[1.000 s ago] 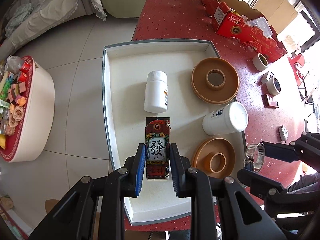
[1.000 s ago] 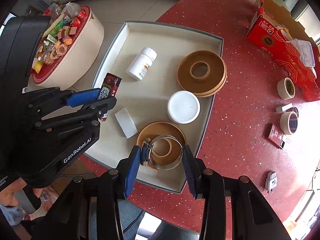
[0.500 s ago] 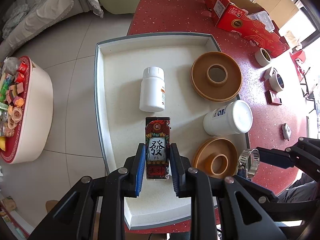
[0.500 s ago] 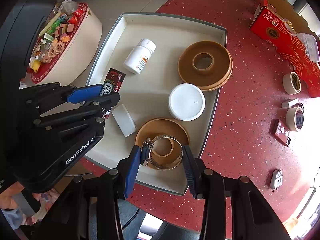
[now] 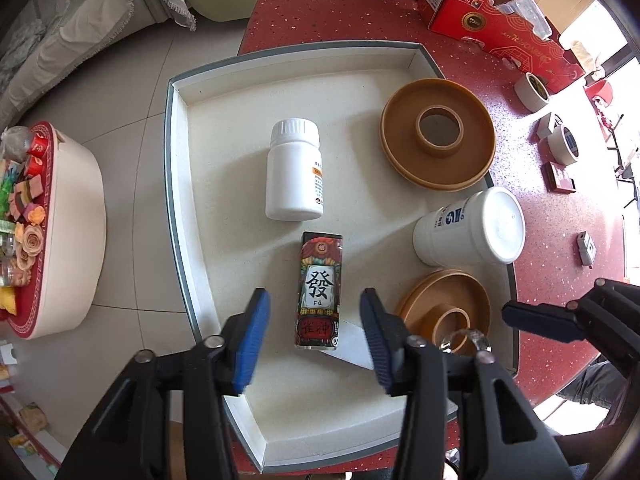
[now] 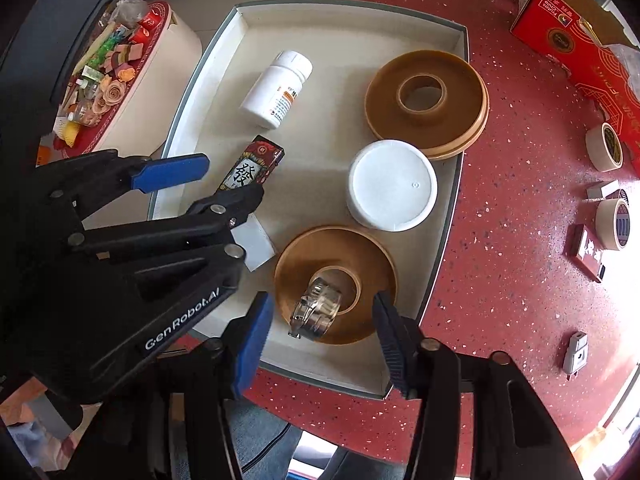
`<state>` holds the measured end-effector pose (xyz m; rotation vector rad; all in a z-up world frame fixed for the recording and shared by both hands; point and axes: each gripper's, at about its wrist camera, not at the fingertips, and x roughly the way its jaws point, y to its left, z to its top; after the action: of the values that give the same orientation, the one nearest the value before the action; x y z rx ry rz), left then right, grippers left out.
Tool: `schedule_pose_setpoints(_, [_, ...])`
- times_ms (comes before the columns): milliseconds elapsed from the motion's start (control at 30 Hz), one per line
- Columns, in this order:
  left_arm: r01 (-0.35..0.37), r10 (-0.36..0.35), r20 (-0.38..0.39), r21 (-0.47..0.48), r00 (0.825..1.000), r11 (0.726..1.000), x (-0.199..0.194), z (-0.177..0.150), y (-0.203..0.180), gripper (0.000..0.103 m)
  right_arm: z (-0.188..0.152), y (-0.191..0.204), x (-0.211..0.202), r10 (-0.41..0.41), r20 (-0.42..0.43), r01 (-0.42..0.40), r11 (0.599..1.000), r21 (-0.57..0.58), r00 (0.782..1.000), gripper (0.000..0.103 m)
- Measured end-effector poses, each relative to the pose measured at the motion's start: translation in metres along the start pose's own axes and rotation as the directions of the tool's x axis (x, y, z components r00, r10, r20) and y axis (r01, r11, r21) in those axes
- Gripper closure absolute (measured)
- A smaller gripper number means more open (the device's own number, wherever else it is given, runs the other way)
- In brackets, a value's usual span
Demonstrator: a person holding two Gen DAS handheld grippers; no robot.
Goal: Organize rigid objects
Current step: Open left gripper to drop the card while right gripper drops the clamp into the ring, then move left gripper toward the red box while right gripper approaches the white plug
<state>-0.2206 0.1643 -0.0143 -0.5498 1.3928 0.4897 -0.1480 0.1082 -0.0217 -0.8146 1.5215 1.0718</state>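
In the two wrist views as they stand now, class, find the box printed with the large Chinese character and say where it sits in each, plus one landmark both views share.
Left wrist view: the printed box lies lower centre on the tray, between the opening jaws of the left gripper, untouched.
Right wrist view: left of centre, partly hidden behind the left gripper.
Shared landmark: the white pill bottle, just beyond the box's far end.

A red speckled table [image 5: 344,4] carries a white tray [image 5: 176,184], tape rolls [image 6: 606,146] and a red box [image 5: 480,20].
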Motion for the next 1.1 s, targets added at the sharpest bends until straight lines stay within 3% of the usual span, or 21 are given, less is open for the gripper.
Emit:
schedule_pose_setpoints(33, [-0.011, 0.011, 0.012, 0.000, 1.000, 1.000, -0.001, 0.000, 0.000, 0.019, -0.001, 0.000, -0.003, -0.018, 0.015, 0.018, 1.000, 0.004, 1.000, 0.014])
schedule_pose_setpoints(133, [-0.045, 0.045, 0.001, 0.013, 0.999, 0.999, -0.001, 0.001, -0.001, 0.016, -0.001, 0.002, -0.010, -0.051, 0.046, 0.051, 0.999, -0.007, 0.998, 0.014])
schedule_pose_setpoints(233, [-0.051, 0.051, -0.027, -0.014, 0.998, 0.999, 0.002, 0.003, 0.001, 0.000, -0.005, 0.000, -0.015, -0.087, 0.043, 0.087, 0.996, -0.017, 0.995, 0.014])
schedule_pose_setpoints(400, [-0.056, 0.057, 0.015, -0.030, 0.998, 0.998, -0.007, -0.001, -0.003, 0.000, -0.026, -0.025, -0.030, -0.093, 0.064, 0.091, 0.995, 0.035, 0.994, 0.014])
schedule_pose_setpoints(533, [-0.031, 0.031, 0.031, 0.005, 0.999, 1.000, -0.016, 0.001, -0.020, 0.000, -0.048, -0.070, -0.028, -0.080, 0.019, 0.075, 0.980, 0.186, 0.997, 0.014])
schedule_pose_setpoints(600, [-0.024, 0.023, 0.048, 0.026, 0.999, 0.999, -0.024, 0.008, -0.031, 0.000, -0.058, -0.098, -0.024, -0.062, -0.007, 0.061, 0.952, 0.299, 0.998, 0.014])
schedule_pose_setpoints(700, [0.015, -0.018, 0.063, 0.042, 0.998, 0.999, -0.035, 0.021, -0.052, 0.000, -0.080, -0.140, -0.019, -0.025, -0.034, 0.038, 0.872, 0.488, 0.999, 0.014])
schedule_pose_setpoints(800, [0.077, -0.081, 0.064, 0.058, 0.995, 0.995, -0.048, 0.028, -0.082, 0.000, -0.098, -0.174, -0.018, -0.036, -0.025, 0.044, 0.809, 0.586, 0.999, 0.014])
schedule_pose_setpoints(933, [0.150, -0.155, 0.050, 0.097, 0.987, 0.984, -0.062, 0.037, -0.135, 0.000, -0.106, -0.193, -0.017, -0.162, -0.038, 0.159, 0.858, 0.488, 0.986, 0.014])
schedule_pose_setpoints(1100, [0.126, -0.132, 0.029, 0.153, 0.991, 0.980, -0.042, 0.060, -0.210, 0.000, -0.126, -0.205, -0.012, -0.230, -0.064, 0.237, 0.901, 0.363, 0.971, 0.014])
